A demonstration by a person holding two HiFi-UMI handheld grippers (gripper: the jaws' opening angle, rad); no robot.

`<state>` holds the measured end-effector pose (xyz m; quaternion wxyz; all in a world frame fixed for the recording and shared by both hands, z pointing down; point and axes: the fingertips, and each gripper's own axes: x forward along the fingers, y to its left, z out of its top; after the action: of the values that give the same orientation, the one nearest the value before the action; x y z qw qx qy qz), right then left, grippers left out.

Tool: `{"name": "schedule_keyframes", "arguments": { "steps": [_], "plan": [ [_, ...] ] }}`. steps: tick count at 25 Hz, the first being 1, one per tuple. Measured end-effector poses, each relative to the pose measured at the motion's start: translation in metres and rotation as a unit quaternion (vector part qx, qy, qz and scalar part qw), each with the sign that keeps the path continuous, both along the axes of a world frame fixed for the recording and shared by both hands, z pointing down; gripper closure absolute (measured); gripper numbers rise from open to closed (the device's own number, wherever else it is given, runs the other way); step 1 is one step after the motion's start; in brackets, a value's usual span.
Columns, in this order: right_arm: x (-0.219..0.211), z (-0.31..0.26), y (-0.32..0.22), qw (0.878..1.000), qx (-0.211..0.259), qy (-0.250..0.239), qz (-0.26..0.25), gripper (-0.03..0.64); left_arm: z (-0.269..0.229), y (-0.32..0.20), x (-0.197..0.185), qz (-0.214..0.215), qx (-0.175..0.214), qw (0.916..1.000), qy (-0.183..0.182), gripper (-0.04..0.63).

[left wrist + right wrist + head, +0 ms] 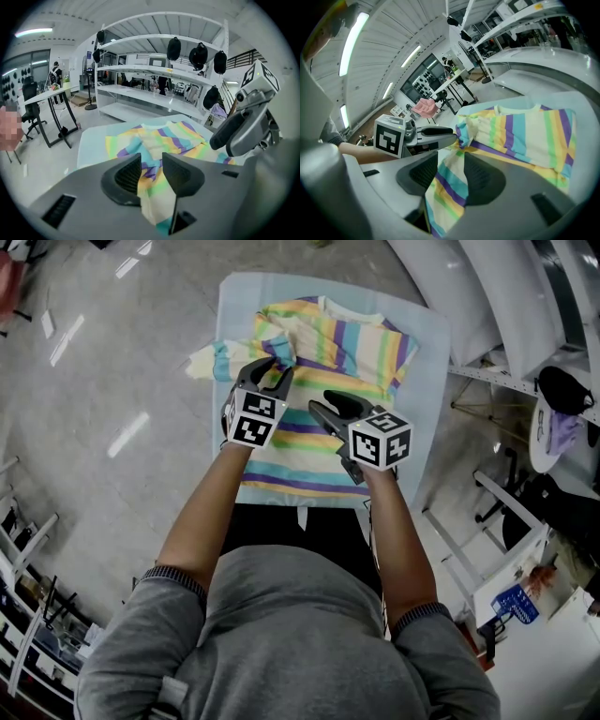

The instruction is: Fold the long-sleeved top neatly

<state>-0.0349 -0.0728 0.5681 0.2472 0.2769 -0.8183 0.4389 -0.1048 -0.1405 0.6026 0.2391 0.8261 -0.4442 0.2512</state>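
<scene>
A grey floor and white shelves surround a pale blue table. On it the striped top lies lengthways away from the person, collar far and hem near. The left gripper sits nearest the bunched left sleeve, with the right gripper just beside it over the chest. Both sets of jaws stand partly open, cloth showing in each gap but seemingly not pinched.

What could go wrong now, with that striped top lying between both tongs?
Cloth of the striped top lies between the parted jaws of the left tongs and right tongs. Pulling away could snag it and rumple the fold. The sleeve end overhangs the table at its left edge and might slide off.
</scene>
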Motion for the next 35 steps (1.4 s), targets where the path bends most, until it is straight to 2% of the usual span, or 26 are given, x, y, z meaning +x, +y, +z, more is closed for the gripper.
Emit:
{"name": "schedule_keyframes", "arguments": {
  "steps": [10,12,16,22,28,31,35],
  "plan": [
    [-0.037,-0.011,-0.011,0.999,0.013,-0.007,-0.03,0.426,-0.012,0.002,-0.061,-0.049,-0.017,0.9986,-0.009,0.382],
    [-0.045,-0.012,-0.013,0.999,0.014,-0.008,-0.037,0.425,-0.01,0.004,-0.071,-0.057,-0.027,0.998,-0.004,0.347],
    [-0.062,-0.009,-0.014,0.998,0.012,-0.008,-0.058,0.425,-0.001,0.005,-0.104,-0.098,-0.046,0.9941,0.006,0.319],
    [-0.082,-0.005,-0.017,0.997,0.005,-0.004,-0.081,0.425,0.01,-0.001,-0.156,-0.159,-0.061,0.9853,0.012,0.309],
    [-0.101,0.0,-0.023,0.996,0.0,-0.003,-0.095,0.425,0.034,-0.003,-0.201,-0.208,-0.095,0.973,0.029,0.288],
    [-0.107,0.004,-0.024,0.995,-0.004,-0.002,-0.098,0.425,0.052,-0.001,-0.211,-0.221,-0.119,0.9668,0.05,0.285],
    [-0.111,0.011,-0.021,0.995,-0.011,-0.001,-0.102,0.425,0.073,0.002,-0.209,-0.231,-0.154,0.9557,0.097,0.279]
  ]
}}
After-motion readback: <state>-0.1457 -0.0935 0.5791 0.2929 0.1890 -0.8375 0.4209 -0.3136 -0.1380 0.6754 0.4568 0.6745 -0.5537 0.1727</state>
